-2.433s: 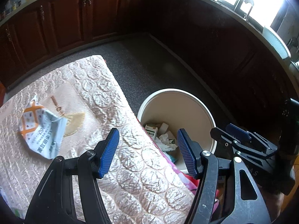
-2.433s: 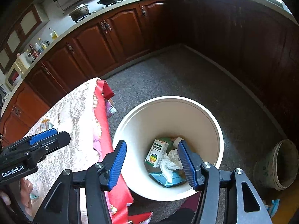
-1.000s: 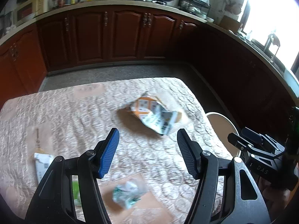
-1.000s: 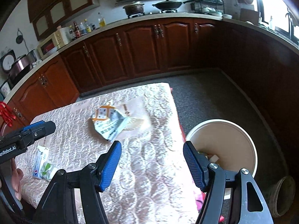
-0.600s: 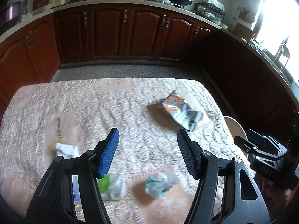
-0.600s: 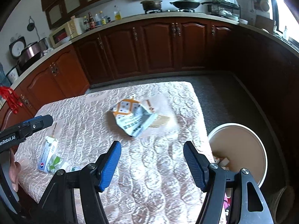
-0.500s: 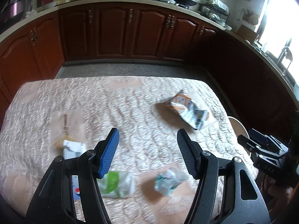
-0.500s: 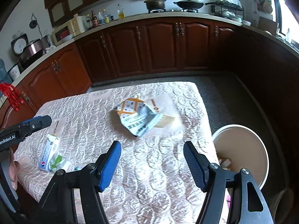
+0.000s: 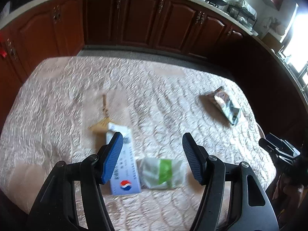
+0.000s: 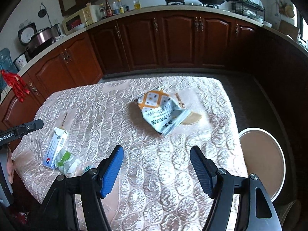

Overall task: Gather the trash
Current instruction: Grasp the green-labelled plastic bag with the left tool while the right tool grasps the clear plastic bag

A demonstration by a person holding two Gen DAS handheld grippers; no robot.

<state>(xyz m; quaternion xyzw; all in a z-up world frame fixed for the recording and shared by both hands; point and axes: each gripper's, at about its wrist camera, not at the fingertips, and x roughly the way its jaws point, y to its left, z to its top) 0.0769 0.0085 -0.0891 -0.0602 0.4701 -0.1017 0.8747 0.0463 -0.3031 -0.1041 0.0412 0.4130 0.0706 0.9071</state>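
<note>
Kitchen table (image 10: pixel 107 115) covered in a quilted, shiny pink cloth serves as the landmark, seen from above by both wrist cameras, with dark red-brown cabinets (image 10: pixel 173 42) curving behind it.

At the table's left end, near its front edge, lies a long white carton (image 9: pixel 123 165) with a red-and-blue round logo, its torn end pointing away from the viewer. Touching its right side is a crumpled clear wrapper with a green band (image 9: pixel 163 171). A tiny green-printed scrap (image 10: pixel 87 168) lies just right of that wrapper, half hidden by a gripper finger. The left gripper (image 9: pixel 152 154) hangs over this cluster, its blue-padded fingers (image 9: pixel 112 157) spread wide with nothing between them; the left finger covers part of the carton.

Toward the table's far right sits a torn orange-and-white snack bag (image 10: pixel 161 109), well apart from the cluster, lying partly on a tan fan-shaped print in the cloth.

The right gripper (image 10: pixel 156 170) hovers over bare cloth at the table's near middle, its jaws opening and empty.

Off the table's right edge, on the dark speckled floor, stands a white round bin (image 10: pixel 277 150).
</note>
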